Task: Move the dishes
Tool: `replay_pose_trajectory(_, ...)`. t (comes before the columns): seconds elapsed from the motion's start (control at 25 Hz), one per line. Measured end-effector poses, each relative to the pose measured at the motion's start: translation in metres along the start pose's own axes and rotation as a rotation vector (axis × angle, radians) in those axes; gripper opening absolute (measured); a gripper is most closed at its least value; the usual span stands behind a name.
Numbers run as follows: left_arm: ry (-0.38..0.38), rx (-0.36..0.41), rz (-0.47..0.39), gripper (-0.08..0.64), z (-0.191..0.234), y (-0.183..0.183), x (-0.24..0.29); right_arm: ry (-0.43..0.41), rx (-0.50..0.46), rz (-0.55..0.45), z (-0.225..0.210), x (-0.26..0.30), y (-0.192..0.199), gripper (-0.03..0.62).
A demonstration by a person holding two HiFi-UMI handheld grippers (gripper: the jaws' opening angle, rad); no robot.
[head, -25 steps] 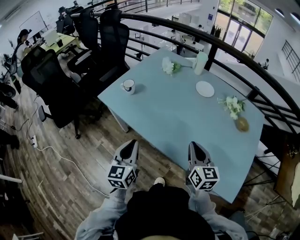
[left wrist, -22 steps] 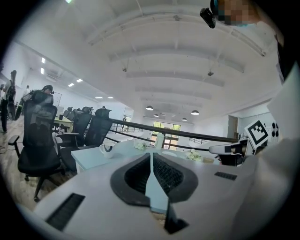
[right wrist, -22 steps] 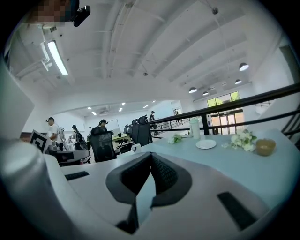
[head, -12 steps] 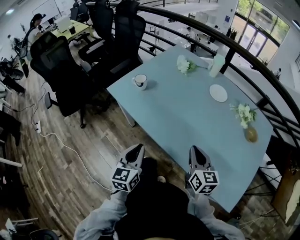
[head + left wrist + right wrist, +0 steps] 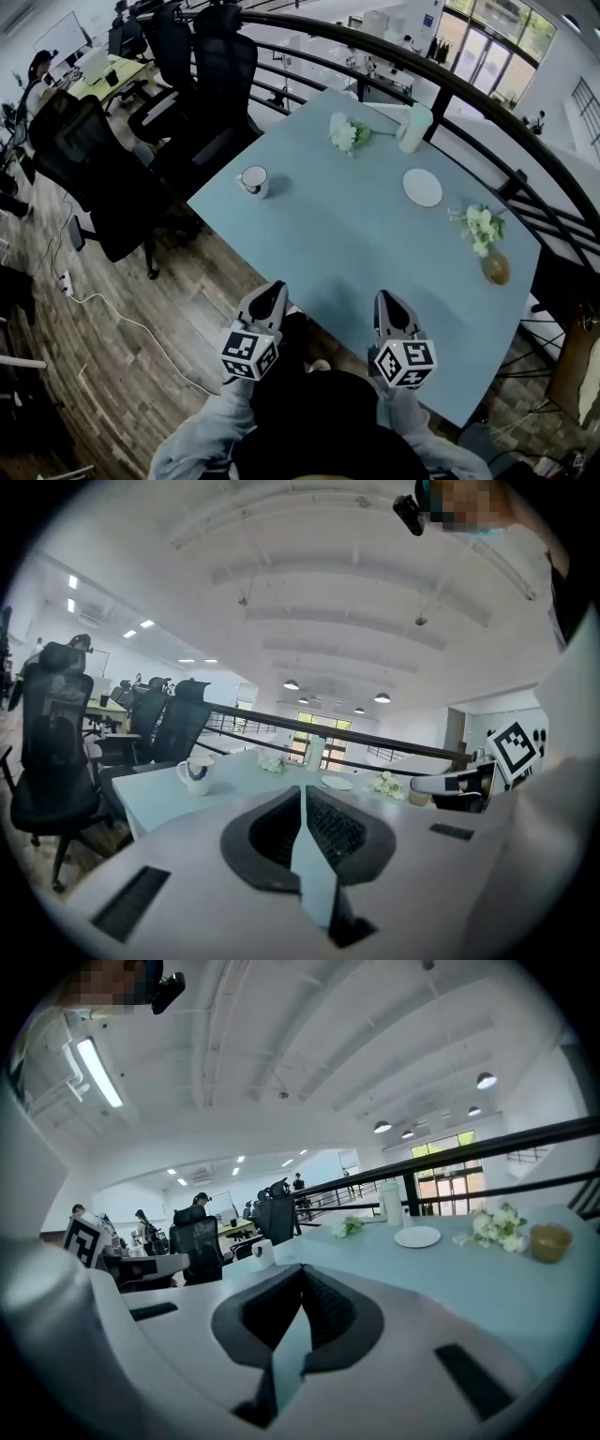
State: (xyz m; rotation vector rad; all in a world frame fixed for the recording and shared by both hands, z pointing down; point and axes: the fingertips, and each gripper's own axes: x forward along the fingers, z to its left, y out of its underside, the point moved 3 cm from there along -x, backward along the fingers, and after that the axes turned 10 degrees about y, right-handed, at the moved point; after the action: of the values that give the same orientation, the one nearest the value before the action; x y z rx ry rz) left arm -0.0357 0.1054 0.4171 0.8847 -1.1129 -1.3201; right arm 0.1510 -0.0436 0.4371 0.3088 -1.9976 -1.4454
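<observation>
A white mug (image 5: pixel 254 180) with a dark band stands near the left corner of the pale blue table (image 5: pixel 356 253). A small white plate (image 5: pixel 422 187) lies toward the far side. My left gripper (image 5: pixel 275 286) hangs shut and empty just off the table's near edge. My right gripper (image 5: pixel 386 298) is shut and empty over that edge. In the left gripper view the mug (image 5: pixel 196 773) is ahead to the left and the plate (image 5: pixel 337 783) is farther back. From the right gripper view the mug (image 5: pixel 263 1253) and the plate (image 5: pixel 417 1237) both lie well ahead.
A tall white cup (image 5: pixel 413 127) and white flowers (image 5: pixel 345 132) sit at the far edge. More flowers (image 5: pixel 479 225) and a brown bowl (image 5: pixel 496 267) are at the right. Black office chairs (image 5: pixel 103 173) stand to the left. A dark railing (image 5: pixel 487 103) curves behind the table.
Both grippers have edged forward toward the table's near edge and a little down. Their jaws stay shut, and nothing on the table has moved.
</observation>
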Motion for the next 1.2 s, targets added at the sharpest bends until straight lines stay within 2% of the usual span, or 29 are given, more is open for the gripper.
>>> replay_pose_trajectory(0.44,0.192,0.031,0.067,0.031,0.049,-0.038,0.130,0.178,0.078,-0.021,-0.036,0.076,-0.046,0.008)
replay_pose_trajectory(0.88,0.421,0.041,0.180,0.031,0.068,-0.038,0.222,0.402,0.177,-0.045,-0.063,0.105,-0.055,0.008)
replay_pose_trajectory(1.04,0.505,0.047,0.202,0.031,0.068,-0.035,0.252,0.448,0.327,-0.095,-0.074,0.107,-0.054,0.012)
replay_pose_trajectory(1.2,0.604,0.045,0.242,0.031,0.058,-0.026,0.274,0.461,0.574,-0.167,-0.084,0.100,-0.048,0.167)
